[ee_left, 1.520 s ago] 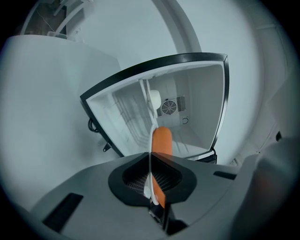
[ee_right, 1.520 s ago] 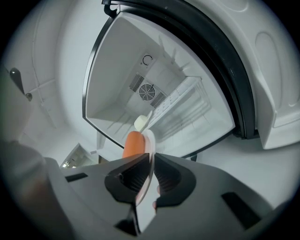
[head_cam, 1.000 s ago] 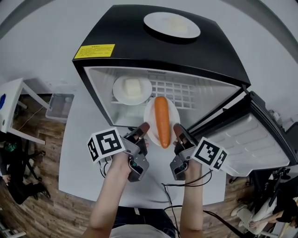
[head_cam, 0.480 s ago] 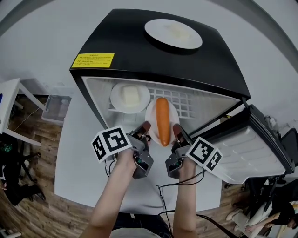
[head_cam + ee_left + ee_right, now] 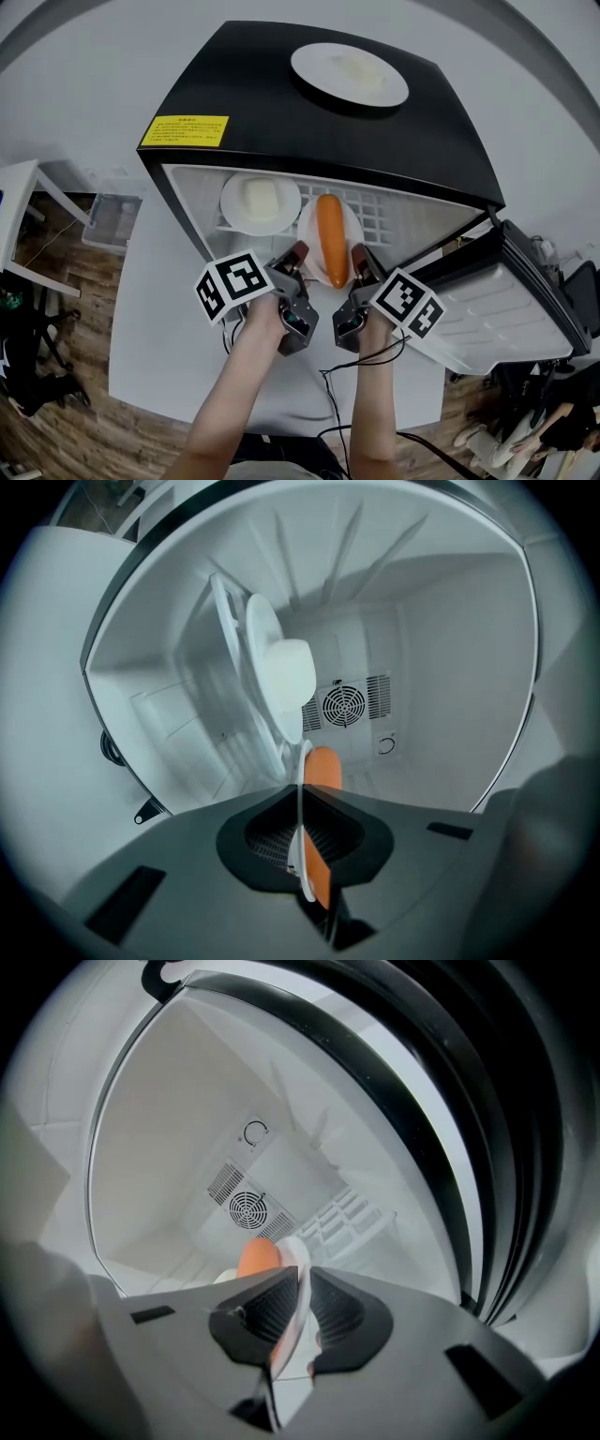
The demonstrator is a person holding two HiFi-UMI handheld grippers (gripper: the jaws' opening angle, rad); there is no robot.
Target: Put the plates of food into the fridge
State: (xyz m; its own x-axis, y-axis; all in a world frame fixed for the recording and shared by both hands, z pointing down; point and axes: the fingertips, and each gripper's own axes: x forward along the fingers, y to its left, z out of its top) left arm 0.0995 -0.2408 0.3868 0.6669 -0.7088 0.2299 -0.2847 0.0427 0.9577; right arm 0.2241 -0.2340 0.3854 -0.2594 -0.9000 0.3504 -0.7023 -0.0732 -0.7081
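Note:
A white plate (image 5: 306, 232) carrying an orange carrot (image 5: 330, 239) hangs at the mouth of the open black fridge (image 5: 281, 103), over its wire shelf (image 5: 375, 202). My left gripper (image 5: 297, 254) is shut on the plate's near-left rim and my right gripper (image 5: 360, 256) is shut on its near-right rim. In the left gripper view the thin rim (image 5: 302, 860) runs between the closed jaws of the left gripper (image 5: 300, 803), with the carrot (image 5: 322, 769) beyond. The right gripper (image 5: 298, 1283) pinches the rim (image 5: 292, 1309) beside the carrot (image 5: 256, 1258). A second plate of pale food (image 5: 261, 200) rests on the shelf's left side.
A third white plate (image 5: 349, 73) with pale food sits on top of the fridge. The fridge door (image 5: 511, 305) stands open to the right. A fan grille (image 5: 342, 705) marks the fridge's back wall. A small white table (image 5: 19, 211) and a clear box (image 5: 114, 217) stand at the left.
Both grippers have carried the carrot plate deeper toward the fridge shelf, closer to the plate of pale food. Both grips stay as they were.

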